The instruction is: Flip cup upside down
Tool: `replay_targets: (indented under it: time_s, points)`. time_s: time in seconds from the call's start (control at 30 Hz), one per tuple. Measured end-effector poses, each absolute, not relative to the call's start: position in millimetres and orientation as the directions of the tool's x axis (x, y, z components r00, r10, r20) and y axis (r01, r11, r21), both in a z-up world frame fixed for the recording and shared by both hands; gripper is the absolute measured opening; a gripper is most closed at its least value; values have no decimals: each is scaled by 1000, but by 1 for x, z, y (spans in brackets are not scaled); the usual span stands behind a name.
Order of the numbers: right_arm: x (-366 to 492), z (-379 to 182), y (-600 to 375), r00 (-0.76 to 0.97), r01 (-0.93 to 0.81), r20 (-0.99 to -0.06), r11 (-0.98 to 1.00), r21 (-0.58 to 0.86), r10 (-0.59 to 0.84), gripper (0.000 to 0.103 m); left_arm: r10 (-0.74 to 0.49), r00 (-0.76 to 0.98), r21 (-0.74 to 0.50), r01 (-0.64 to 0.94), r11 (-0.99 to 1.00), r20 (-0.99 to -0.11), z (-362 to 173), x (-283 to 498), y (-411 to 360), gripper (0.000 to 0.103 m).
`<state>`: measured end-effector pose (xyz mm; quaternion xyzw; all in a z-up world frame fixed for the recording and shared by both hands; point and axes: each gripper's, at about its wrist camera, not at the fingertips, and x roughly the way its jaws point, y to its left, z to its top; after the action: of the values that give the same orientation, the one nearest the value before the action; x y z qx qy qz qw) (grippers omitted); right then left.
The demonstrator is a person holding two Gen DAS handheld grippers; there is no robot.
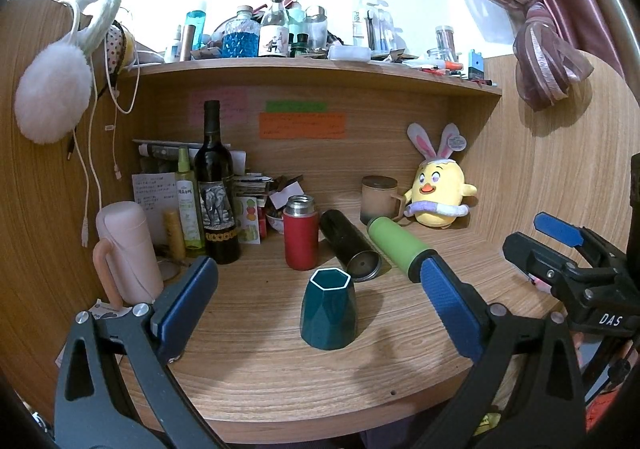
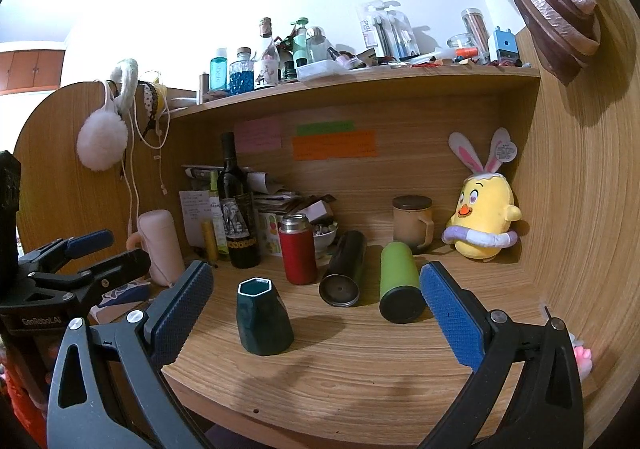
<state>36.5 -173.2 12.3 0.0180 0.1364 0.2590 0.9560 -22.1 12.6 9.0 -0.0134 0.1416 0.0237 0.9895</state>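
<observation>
A dark teal faceted cup stands on the wooden desk with its narrow hexagonal end up and its wide end down. It also shows in the right wrist view. My left gripper is open and empty, with the cup between and just beyond its blue pads. My right gripper is open and empty, a little back from the desk edge, with the cup near its left finger. The right gripper also shows at the right of the left wrist view.
Behind the cup stand a red flask, a black flask lying down and a green flask lying down. A wine bottle, a pink jug, a lidded mug and a yellow plush chick stand further back.
</observation>
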Motion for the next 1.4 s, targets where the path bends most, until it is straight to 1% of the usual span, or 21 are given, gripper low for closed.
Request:
replay_targets:
  time_s: [1.4]
  points:
    - [36,13,-174,827,-493,-252,864,104,502,103,42,958,-18,-49,999,-283,9,-21,9,103]
